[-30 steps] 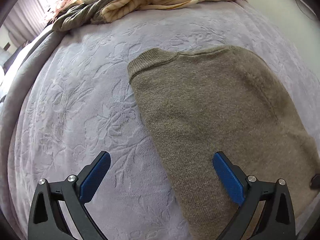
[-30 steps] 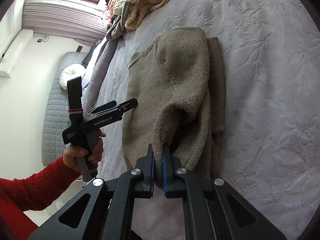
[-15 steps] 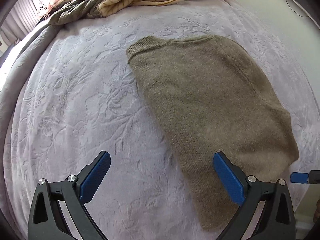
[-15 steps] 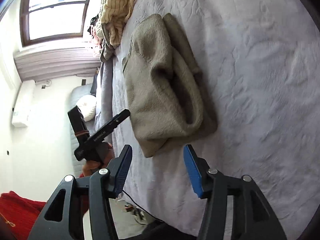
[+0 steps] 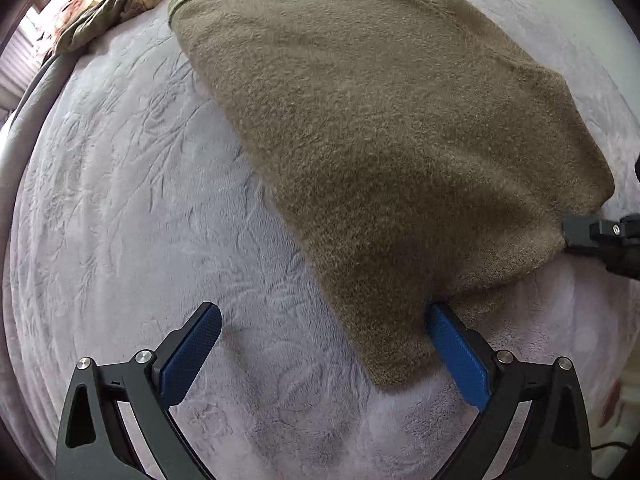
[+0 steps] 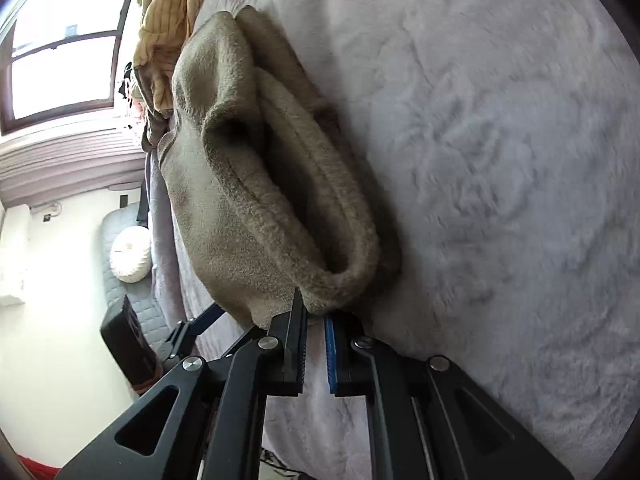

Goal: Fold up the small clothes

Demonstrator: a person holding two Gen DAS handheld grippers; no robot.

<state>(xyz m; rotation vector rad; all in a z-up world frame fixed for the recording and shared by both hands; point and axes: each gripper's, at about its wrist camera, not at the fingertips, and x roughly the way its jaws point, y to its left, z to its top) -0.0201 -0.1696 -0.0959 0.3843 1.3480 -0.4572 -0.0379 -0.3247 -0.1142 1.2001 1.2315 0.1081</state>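
— While the olive-brown sweater (image 5: 384, 152) lies folded on the pale embossed bedspread (image 5: 132, 208), where does each claw stand?

— From the left wrist view, the left claw (image 5: 324, 344) points steeply down with its jaws spread wide. The near corner of the sweater hangs between the blue pads (image 5: 456, 356); the right pad is just against the fabric edge, the left pad well clear over bare bedspread. Nothing is pinched there.

— And the other one?

— The right claw (image 6: 314, 320) has just been closing, and its jaws now stand nearly together with only a narrow slit. The rolled lower edge of the sweater sits right at the fingertips; a bit of the knit seems caught between them, though the very tips are partly hidden by the fuzz.

— Anything else on the bed?

— A heap of other clothes (image 6: 168, 28), yellow striped and green, lies at the far end near the window (image 6: 60, 52). The sweater's folded layers gape open toward the right wrist camera.
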